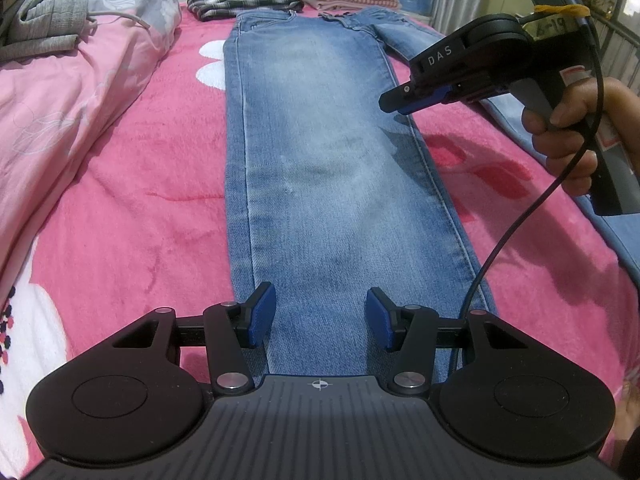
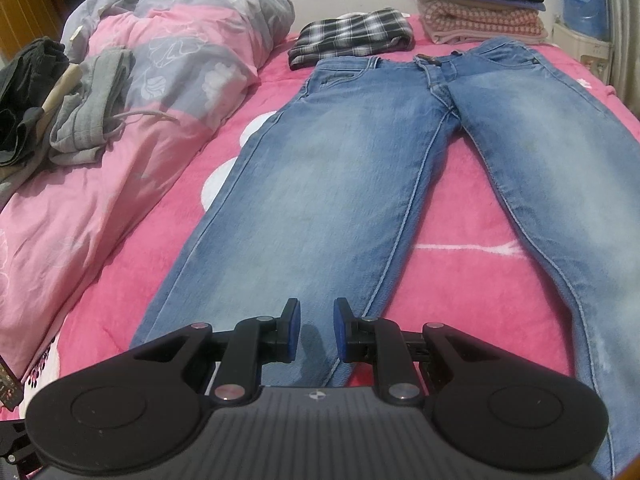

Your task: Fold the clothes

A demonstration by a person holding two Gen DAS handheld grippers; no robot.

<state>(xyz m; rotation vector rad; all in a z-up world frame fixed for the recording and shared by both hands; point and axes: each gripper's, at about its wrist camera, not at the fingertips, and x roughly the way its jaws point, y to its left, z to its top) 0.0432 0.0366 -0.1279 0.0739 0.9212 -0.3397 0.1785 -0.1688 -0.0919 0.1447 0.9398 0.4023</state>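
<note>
A pair of light blue jeans (image 2: pixel 320 180) lies flat on the pink bed sheet (image 2: pixel 460 208), legs spread apart towards me and waistband at the far end. In the left wrist view one leg of the jeans (image 1: pixel 320 160) runs straight away from my left gripper (image 1: pixel 320 316). That gripper hovers open over the leg's near end with nothing between its blue pads. My right gripper (image 2: pixel 317 330) hangs over the same leg with a narrow empty gap between its pads. The left view shows the right gripper (image 1: pixel 394 104) from the side, held by a hand (image 1: pixel 568 140).
A rumpled pink and grey duvet (image 2: pixel 140 120) with grey and dark garments (image 2: pixel 92 100) fills the left side. A folded plaid garment (image 2: pixel 352 36) and a stack of folded clothes (image 2: pixel 480 4) lie beyond the waistband. A black cable (image 1: pixel 520 220) hangs from the right gripper.
</note>
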